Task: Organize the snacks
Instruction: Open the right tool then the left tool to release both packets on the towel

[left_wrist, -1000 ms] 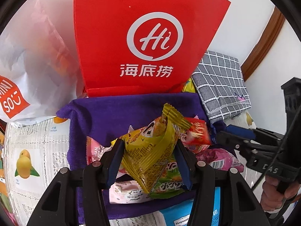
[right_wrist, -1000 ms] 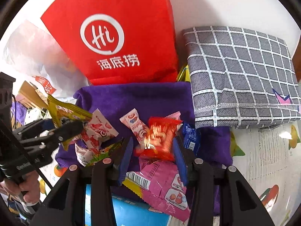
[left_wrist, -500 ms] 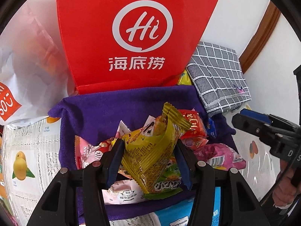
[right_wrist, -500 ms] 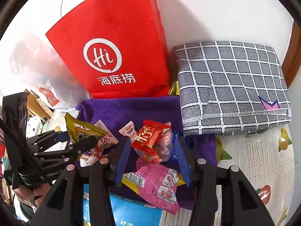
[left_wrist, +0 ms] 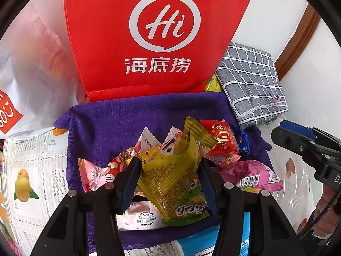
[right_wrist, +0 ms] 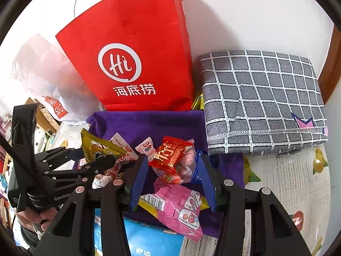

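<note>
Left wrist view: looks steeply down and forward along the left hand-held gripper [left_wrist: 170,181], close over a purple cloth [left_wrist: 119,123]. Right wrist view: same downward slant, from the right, equally close. Shared: the cloth, red bag [left_wrist: 149,42] [right_wrist: 136,64], grey checked cloth [right_wrist: 260,100]. Each view catches the opposite hand-held gripper at its edge.

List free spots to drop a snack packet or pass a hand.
Free: purple towel back strip, between red bag and snack pile; printed tablecloth right of the towel, below the grey checked cloth; tablecloth left of it. Crowded: towel's middle and front, up to the blue box.
</note>
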`<action>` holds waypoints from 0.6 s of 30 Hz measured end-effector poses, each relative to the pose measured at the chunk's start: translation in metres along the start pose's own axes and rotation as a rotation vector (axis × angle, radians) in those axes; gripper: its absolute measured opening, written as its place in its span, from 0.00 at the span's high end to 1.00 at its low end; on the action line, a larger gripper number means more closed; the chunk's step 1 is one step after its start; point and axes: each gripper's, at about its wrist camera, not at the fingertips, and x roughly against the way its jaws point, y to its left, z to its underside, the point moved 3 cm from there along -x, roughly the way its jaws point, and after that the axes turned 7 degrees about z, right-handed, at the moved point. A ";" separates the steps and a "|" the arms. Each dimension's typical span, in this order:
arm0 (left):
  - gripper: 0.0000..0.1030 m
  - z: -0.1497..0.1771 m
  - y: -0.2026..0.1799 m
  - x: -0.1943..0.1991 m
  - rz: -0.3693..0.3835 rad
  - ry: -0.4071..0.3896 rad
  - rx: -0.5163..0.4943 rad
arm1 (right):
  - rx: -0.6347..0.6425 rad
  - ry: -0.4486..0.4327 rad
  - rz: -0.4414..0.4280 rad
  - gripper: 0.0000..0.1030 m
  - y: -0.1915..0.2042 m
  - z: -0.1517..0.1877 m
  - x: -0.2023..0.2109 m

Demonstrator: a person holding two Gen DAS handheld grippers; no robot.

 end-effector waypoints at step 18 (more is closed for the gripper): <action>0.36 -0.002 0.001 0.008 0.019 -0.019 0.021 | 0.019 0.021 0.007 0.52 0.002 0.000 -0.006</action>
